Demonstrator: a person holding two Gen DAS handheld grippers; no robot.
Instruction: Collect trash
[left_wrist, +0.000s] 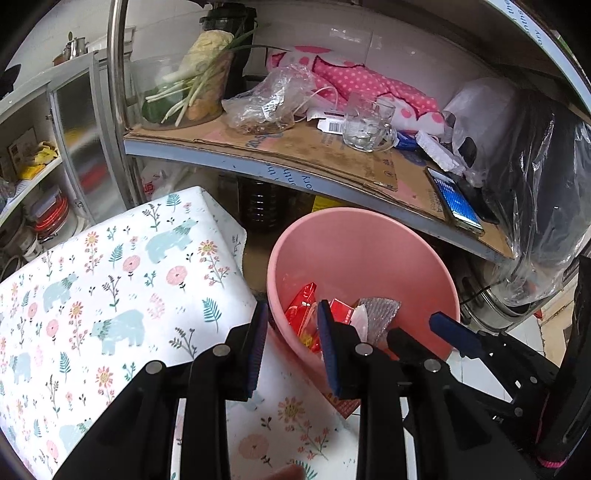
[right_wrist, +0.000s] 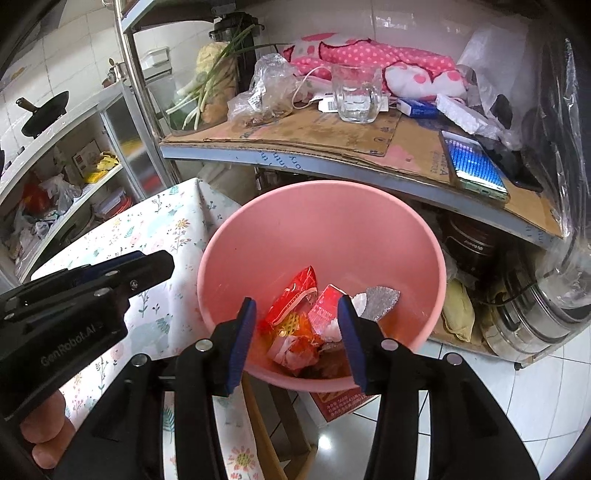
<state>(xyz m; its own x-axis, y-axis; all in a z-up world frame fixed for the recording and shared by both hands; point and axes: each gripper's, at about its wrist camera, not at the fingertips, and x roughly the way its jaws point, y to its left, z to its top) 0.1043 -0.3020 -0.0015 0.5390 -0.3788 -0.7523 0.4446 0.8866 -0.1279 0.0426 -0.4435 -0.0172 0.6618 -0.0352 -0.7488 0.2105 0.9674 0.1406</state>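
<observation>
The pink bin (right_wrist: 321, 236) stands on the floor just beside the tabletop (left_wrist: 110, 280), probably so that trash can be dropped into it straight from the edge. In the right wrist view the right gripper (right_wrist: 297, 336) hangs over the bin's near rim with its fingers (right_wrist: 242, 339) wide apart and nothing between them; I judge that it is released. Ahead of these fingers, at the bottom of the bin, lies the collected trash: a red wrapper (right_wrist: 295, 291), a red carton (right_wrist: 325, 306) and a piece of silver foil (right_wrist: 380, 299), together with some crumpled paper. In the left wrist view the left gripper (left_wrist: 291, 343) is also spread and empty. Its left finger (left_wrist: 258, 347) is over the tabletop's edge and the right one is over the bin, with no contact that I can see. No trash shows on the patterned tabletop near either gripper, so the collecting seems nearly finished. The shelf (right_wrist: 332, 147) behind the bin carries a glass mug (right_wrist: 356, 96) and a phone (right_wrist: 476, 162).
</observation>
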